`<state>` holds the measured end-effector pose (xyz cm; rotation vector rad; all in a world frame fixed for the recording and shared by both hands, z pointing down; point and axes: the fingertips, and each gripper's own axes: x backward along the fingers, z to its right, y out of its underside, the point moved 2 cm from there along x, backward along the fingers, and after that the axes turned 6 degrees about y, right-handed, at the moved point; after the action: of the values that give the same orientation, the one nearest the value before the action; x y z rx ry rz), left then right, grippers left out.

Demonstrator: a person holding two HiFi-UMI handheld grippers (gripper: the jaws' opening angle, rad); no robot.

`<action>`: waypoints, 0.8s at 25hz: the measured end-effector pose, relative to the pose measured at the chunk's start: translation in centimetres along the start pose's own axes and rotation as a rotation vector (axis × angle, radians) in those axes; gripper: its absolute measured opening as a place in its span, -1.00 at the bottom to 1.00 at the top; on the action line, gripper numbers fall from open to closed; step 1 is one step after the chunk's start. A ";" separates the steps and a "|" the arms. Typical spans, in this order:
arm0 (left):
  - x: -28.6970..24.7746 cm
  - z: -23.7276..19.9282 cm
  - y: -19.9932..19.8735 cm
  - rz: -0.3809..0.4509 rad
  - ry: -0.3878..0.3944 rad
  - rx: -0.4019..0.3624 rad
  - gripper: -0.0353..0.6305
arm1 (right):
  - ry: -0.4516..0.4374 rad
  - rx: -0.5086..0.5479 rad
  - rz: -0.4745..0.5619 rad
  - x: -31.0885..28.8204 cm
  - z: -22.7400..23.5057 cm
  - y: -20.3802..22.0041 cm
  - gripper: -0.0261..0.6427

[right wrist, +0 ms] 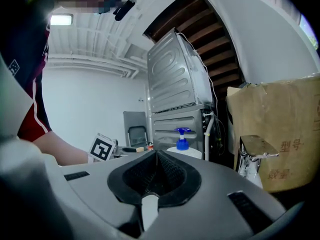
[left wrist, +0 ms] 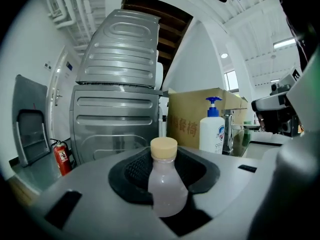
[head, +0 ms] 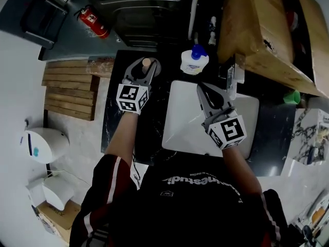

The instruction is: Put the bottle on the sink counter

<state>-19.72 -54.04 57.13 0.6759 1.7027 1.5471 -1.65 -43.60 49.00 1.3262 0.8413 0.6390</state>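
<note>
The bottle (left wrist: pixel 165 184), a small clear one with a pale cap and a cloudy pinkish fill, stands upright between the jaws of the left gripper (head: pixel 144 68), whose pads are clamped on its body below the shoulder. In the head view it sits to the left of the sink (head: pixel 180 133), over the dark counter (head: pixel 114 112) that borders the basin, near that counter's far edge. Whether its base touches the stone cannot be made out, since the gripper's own body hides the bottom.

The right gripper (head: pixel 202 90) hangs over the sink itself with its jaws closed together on nothing (the line where they meet shows plainly in the right gripper view). A soap dispenser (head: pixel 194 60) with a blue pump stands behind the sink, and a cardboard box (head: pixel 257 24) sits behind and to the right of it.

By my reading, the step in hand is the placement itself: the bottle is held, and it is already above the strip of counter left of the sink. The next move calls for setting the base flat on the stone with the bottle kept upright, then parting the jaws and drawing the gripper straight back so the pads do not drag it over. A narrow, top-heavy shape like this would likely tip if released tilted.
</note>
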 end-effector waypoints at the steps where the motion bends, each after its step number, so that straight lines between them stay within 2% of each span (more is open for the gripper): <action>1: -0.3 -0.3 0.2 -0.005 -0.003 0.000 -0.46 | -0.003 -0.001 -0.007 -0.1 -0.1 0.2 -0.80; 12: -1.9 -1.8 1.5 -0.025 -0.029 0.008 -0.45 | -0.007 0.005 -0.072 0.8 0.2 0.6 -0.80; 15: -2.2 -1.8 1.6 -0.033 -0.023 0.001 -0.45 | 0.001 -0.002 -0.047 1.2 0.3 0.6 -0.80; 20: -1.5 -1.8 1.1 -0.049 -0.022 -0.002 -0.23 | 0.001 0.012 -0.024 2.4 0.0 -0.8 -0.80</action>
<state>-20.30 -56.15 58.44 0.6434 1.6889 1.5022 -0.34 -41.79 47.85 1.3250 0.8613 0.6167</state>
